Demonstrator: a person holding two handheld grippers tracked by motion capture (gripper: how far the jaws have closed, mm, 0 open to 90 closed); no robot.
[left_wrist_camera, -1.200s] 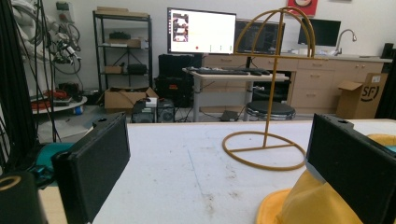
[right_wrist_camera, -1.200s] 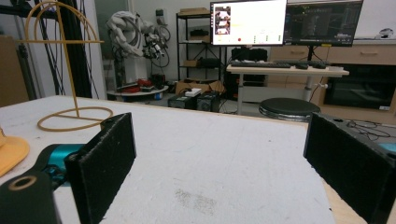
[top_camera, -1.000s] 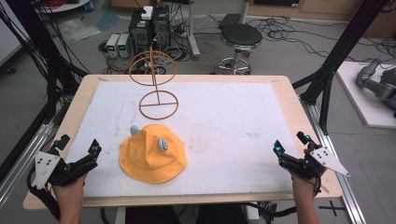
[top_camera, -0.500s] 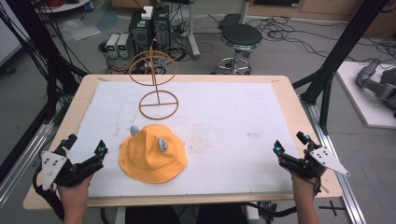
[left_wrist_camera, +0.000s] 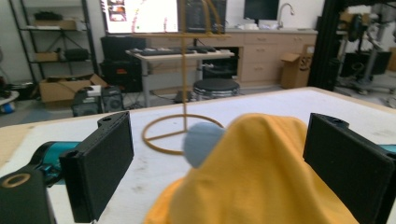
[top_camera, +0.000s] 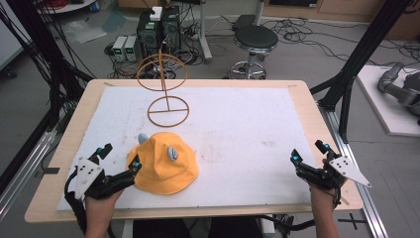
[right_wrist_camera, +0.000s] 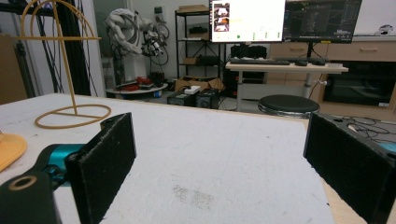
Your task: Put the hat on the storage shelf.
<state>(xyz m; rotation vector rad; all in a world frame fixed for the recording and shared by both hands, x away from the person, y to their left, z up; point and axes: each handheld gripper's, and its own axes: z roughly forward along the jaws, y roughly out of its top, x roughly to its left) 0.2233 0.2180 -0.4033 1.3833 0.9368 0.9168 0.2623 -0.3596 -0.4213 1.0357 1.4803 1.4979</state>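
White foam-covered table: near its front-left lies the soft yellow fabric bucket hat, light and floppy, I judge. My left gripper stands wide at its brim, where I would pinch; right gripper wide, well apart.

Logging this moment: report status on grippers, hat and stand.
Left gripper open at the yellow hat, nothing gripped. Right gripper open, idle at the table's right. Hat flat on the white mat; wire stand beyond, path clear.
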